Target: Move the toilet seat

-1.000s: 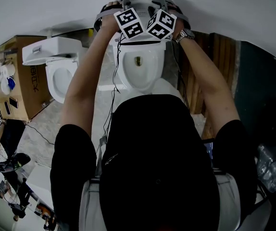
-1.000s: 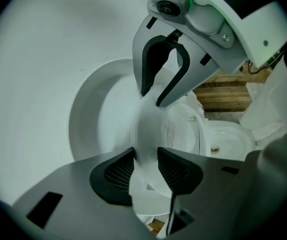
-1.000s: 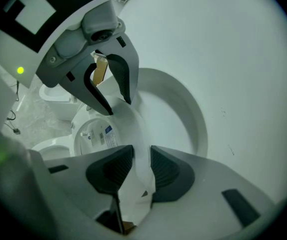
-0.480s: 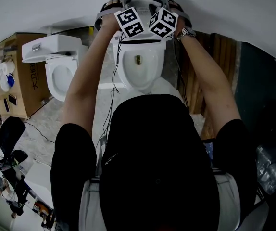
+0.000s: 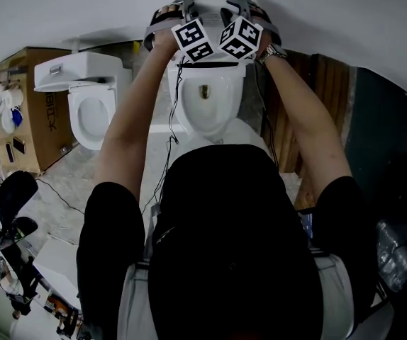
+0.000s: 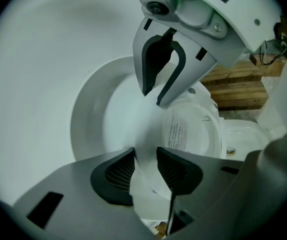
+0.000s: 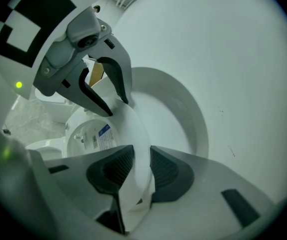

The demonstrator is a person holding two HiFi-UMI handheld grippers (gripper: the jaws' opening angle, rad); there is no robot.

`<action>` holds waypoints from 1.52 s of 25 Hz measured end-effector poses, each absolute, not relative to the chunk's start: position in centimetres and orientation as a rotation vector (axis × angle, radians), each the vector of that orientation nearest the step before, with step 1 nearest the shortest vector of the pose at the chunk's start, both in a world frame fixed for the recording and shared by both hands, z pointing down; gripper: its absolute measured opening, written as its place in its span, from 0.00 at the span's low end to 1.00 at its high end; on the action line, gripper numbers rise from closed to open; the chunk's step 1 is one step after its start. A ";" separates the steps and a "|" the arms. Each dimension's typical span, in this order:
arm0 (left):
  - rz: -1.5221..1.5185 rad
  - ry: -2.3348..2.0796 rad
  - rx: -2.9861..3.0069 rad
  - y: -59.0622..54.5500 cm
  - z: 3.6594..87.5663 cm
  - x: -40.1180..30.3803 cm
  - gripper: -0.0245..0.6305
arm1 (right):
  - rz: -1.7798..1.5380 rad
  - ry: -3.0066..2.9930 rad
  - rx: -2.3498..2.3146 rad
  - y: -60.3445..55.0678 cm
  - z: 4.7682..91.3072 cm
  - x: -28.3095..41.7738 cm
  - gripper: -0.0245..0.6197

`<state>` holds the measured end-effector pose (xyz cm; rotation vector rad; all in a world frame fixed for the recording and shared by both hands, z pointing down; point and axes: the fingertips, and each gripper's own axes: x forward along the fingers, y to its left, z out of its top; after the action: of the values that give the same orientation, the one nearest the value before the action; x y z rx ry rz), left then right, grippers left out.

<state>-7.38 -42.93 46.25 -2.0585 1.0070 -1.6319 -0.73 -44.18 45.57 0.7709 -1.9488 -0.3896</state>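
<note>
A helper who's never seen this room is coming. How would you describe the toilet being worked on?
Below the white wall stand two white ceramic toilets. The one meant is the toilet straight ahead, between the person's forearms, beside the brown wooden planks. Unlike the second toilet by the cardboard box, its raised white plastic seat is clamped by the left gripper and right gripper.

The toilet seat [image 6: 148, 129] is plain white, like the bowl [image 5: 207, 101] and the second toilet [image 5: 90, 112]. The left claw [image 6: 144, 156] and right claw [image 7: 142, 154] are grey with black ribbed pads. The marker cubes [image 5: 193, 39] bear black-and-white squares. The cardboard box [image 5: 26, 112] is brown and the person's shirt [image 5: 232, 246] black.
</note>
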 end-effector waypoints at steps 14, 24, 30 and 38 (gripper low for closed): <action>-1.620 0.983 -2.074 -42.2 45.7 -7.2 0.26 | -0.362 -2.003 0.756 -43.5 45.1 -0.4 0.22; -1.429 1.201 -2.102 -40.0 42.2 -8.7 0.05 | -0.160 -2.082 0.919 -40.8 43.8 1.8 0.06; -1.209 1.363 -2.317 -34.9 39.6 -8.2 0.05 | 0.053 -2.287 0.978 -35.1 41.2 1.5 0.06; -0.821 1.566 -2.552 -28.2 34.1 -8.1 0.05 | 0.201 -2.509 1.097 -28.2 34.8 1.4 0.06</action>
<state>-8.13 -28.19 34.14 -2.5523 1.5659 -0.8206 1.41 -28.20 34.79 1.0965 -2.5094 0.2008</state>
